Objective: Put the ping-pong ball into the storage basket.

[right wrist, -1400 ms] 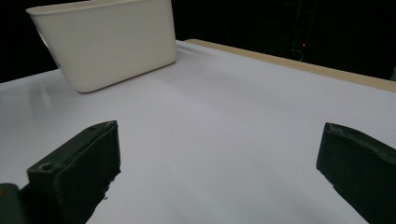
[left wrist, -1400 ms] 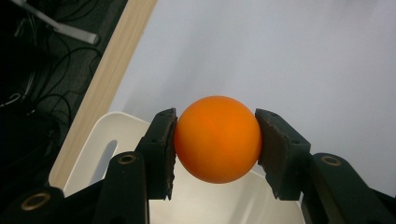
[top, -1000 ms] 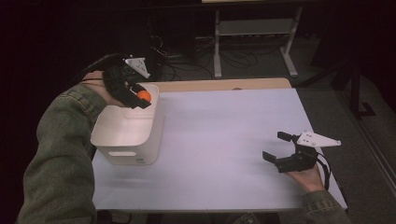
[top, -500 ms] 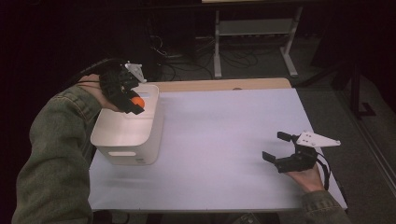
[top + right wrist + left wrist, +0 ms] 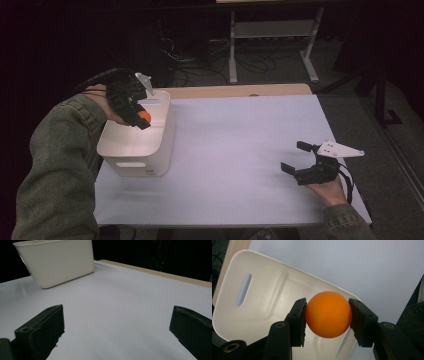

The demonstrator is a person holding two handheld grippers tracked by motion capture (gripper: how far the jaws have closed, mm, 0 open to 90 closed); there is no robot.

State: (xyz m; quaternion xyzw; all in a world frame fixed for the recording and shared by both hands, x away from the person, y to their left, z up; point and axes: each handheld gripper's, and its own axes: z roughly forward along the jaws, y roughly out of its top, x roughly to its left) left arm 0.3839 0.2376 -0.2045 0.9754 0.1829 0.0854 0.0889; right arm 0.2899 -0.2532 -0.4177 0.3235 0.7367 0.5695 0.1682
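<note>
Orange ball (image 5: 328,314) clamped in L gripper (image 5: 141,119) over white bin (image 5: 131,154); R gripper (image 5: 296,160) agape on bare table (image 5: 235,150).

Room is dark, most of it near black. Landmark: the surface (image 5: 240,150), white-topped and evenly lit, brightest thing here, with a bare wood strip (image 5: 235,91) along its far edge. Beyond that edge, a white metal stand (image 5: 272,37) with a low shelf and two feet on the floor. Left of the stand, behind the surface, loose cables (image 5: 192,65) lie tangled on the floor. Right of the surface, grey floor (image 5: 395,150) and a dark post with a foot (image 5: 382,85). Walls not discernible.
</note>
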